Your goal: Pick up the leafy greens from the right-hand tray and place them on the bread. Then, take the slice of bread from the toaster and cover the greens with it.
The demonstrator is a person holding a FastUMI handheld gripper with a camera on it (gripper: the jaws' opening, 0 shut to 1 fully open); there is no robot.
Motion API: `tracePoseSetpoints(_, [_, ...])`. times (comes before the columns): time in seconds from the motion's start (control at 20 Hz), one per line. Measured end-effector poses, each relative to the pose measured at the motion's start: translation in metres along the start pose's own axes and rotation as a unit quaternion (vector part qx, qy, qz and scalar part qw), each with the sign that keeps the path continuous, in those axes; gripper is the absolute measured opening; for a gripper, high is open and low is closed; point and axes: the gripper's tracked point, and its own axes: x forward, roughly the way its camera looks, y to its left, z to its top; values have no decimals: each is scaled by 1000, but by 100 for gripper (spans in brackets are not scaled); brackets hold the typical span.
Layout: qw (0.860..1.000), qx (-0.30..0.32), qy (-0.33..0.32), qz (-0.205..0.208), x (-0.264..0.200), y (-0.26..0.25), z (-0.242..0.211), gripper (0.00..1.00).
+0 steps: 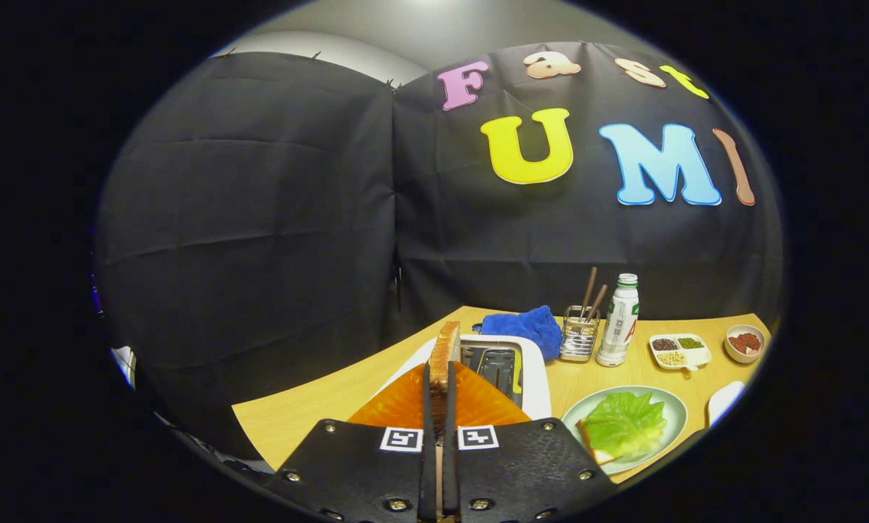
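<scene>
Right, your jaws (439, 378) are clamped on the slice of bread (446, 350), both fingers pressed to it, holding it up on edge just left of the toaster (529, 367). Off to the toaster's right sits the plate (671, 403), leafy greens (625, 423) already spread over the bread (593, 449) there. Behind the toaster, a blue cloth (525, 325) on the table (311, 407).

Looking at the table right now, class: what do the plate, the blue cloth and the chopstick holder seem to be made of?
Plate: probably glazed ceramic, given its pale, smooth rim with a soft sheen.
Blue cloth: likely terry or microfibre; it looks fuzzy, matte and crumpled.
Chopstick holder: seemingly wire metal, shiny and see-through.
The gripper is shut on the slice of bread, whose crust looks browned.
</scene>
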Motion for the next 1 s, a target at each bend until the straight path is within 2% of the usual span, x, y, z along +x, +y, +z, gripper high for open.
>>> tracePoseSetpoints(0.35, [1000, -1, 9, 7, 1, 1, -2, 4])
tracePoseSetpoints(0.55, [1000, 5, -1, 12, -5, -1, 12, 3])
tracePoseSetpoints(1.0, [999, 3, -10, 53, -19, -3, 56, 3])
